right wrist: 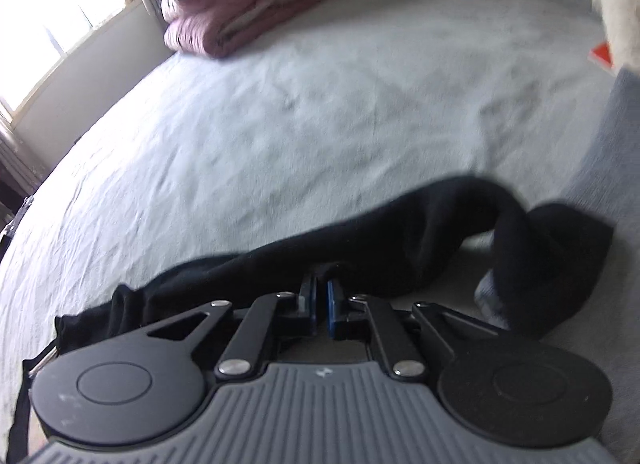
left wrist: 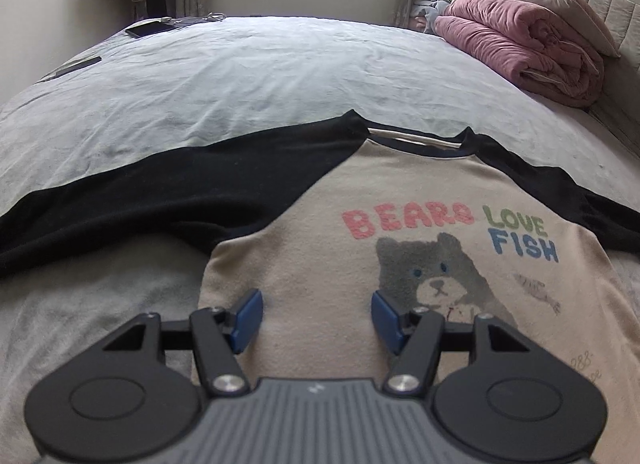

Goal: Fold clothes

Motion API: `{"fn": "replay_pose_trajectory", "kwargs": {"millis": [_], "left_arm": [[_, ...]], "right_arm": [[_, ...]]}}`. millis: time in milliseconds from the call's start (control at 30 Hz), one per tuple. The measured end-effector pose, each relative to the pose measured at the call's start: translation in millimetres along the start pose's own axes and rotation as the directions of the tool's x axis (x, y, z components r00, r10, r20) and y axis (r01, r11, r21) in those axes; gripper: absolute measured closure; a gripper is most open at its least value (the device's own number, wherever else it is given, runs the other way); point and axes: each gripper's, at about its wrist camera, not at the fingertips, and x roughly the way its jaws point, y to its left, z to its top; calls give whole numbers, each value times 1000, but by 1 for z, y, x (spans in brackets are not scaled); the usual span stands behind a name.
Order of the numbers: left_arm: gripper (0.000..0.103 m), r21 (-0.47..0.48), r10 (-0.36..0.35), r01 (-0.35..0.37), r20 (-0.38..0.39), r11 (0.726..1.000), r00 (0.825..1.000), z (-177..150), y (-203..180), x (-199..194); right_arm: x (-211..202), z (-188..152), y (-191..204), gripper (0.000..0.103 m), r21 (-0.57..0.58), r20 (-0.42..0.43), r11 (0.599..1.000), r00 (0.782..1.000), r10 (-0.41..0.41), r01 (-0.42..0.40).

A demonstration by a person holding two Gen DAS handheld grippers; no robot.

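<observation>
Right hand-held gripper [right wrist: 320, 300] pinches the black sleeve [right wrist: 360, 248] (left hand-held gripper [left wrist: 317, 314] wide, empty): fold it flat across the shirt [left wrist: 320, 264].

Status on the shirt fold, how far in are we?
Early. Done: the bear shirt is spread face up on the bed, with no fold visible in the left wrist view. In hand: the right tool is shut at the black sleeve, apparently pinching its fabric; the left tool is open over the shirt's lower body, gripping nothing. Left: both sleeves in, then the body folds.
</observation>
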Motion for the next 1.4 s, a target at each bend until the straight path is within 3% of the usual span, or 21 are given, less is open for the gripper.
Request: {"fn": "replay_pose_trajectory", "kwargs": {"millis": [67,267,400,533,567,633,733,767,800,867,967,1067,1200,1333,1400], "left_arm": [[40,10,6,-6,1,1000,1000,0,-1,1],[39,34,14,-14,2,999,1000,-2,-3,3],[39,35,8,-8,-1,999,1000,-1,-1,3],[38,37,9,-9,-3,999,1000,0,-2,4],[38,38,9,-9,-3,999,1000,0,-2,4],[38,38,9,-9,-4,999,1000,0,-2,3],[38,40,9,-9,-4,999,1000,0,-1,3],[38,41,9,-9,-4,999,1000,0,-1,4],[38,43,10,-10,-3,999,1000,-1,-2,4],[38,46,10,-10,-3,999,1000,-1,-2,4],[37,51,12,-12,-1,999,1000,-1,-2,5],[36,57,15,-15,1,998,1000,-2,-3,6],[35,66,18,-19,4,998,1000,-2,-4,7],[33,73,23,-23,7,997,1000,-2,-5,7],[33,77,25,-26,9,997,1000,-3,-6,7]], "right_arm": [[-17,5,8,98,-77,116,997,993,-24,33],[7,-2,3,98,-129,30,989,997,-73,76],[20,-1,-1,96,-157,-39,987,999,-31,25],[13,12,-15,96,-123,-16,991,998,-60,58],[13,17,-21,88,-105,-11,991,996,-83,82],[11,28,-35,86,-79,7,987,990,-139,139],[4,44,-49,86,-89,49,990,993,-109,113],[2,49,-53,78,-95,61,991,994,-92,97],[2,52,-54,62,-127,59,989,996,-72,79],[6,54,-54,48,-208,40,976,997,-62,69],[10,56,-62,48,-237,46,959,988,-150,157],[13,60,-81,48,-172,40,958,973,-227,230],[3,61,-90,48,-89,-78,992,992,-100,93],[-33,55,-69,43,-200,-65,980,998,-18,5],[-47,48,-60,36,-282,-65,959,998,6,-25]]}}
